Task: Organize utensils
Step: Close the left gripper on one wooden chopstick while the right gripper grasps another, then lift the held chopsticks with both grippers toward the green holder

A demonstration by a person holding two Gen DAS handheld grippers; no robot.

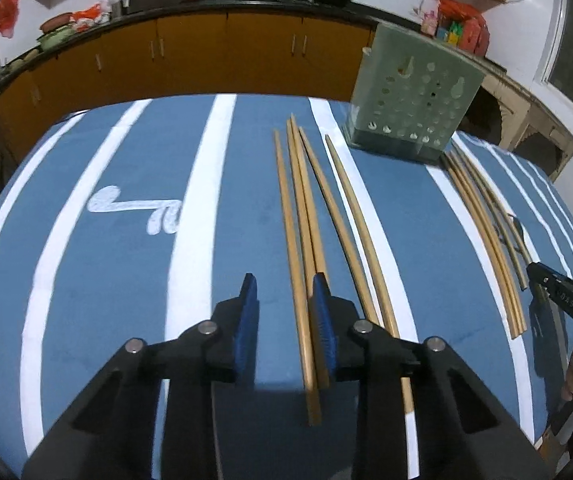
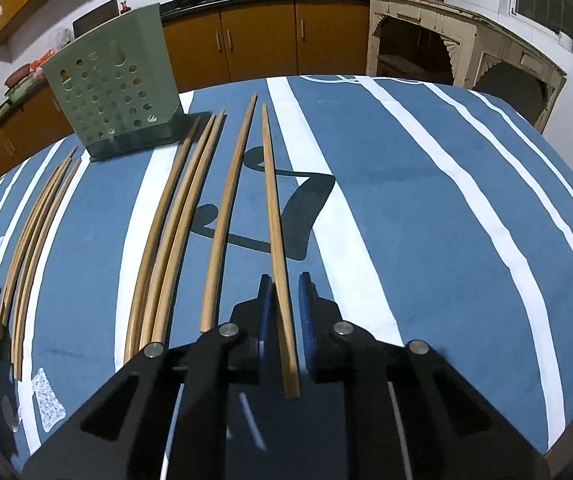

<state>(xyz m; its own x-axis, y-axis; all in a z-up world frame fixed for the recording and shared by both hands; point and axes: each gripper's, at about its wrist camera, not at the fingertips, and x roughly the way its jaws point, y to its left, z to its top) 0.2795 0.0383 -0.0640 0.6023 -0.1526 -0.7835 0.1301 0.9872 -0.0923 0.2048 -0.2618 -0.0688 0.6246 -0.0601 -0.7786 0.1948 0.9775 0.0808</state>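
Here, right gripper (image 2: 286,312) straddles 1 chopstick (image 2: 273,216), fingers spread, not yet pinching; its long axis runs toward 12 o'clock. Holder (image 2: 114,104) stands at 10 o'clock. Left gripper (image 1: 284,312) hangs spread over 5 others.

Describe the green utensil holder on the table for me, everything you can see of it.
The green utensil holder is a pale green box, plastic by the look, its broad face pierced with rows of round holes and a few keyhole-shaped slots. It sits in a darker base tray and stands upright at the far side of the blue striped tablecloth. Nothing shows above its rim; its inside is hidden. Chopsticks lie flat on both sides of it, the nearest tips close to its base. Neither gripper touches it.
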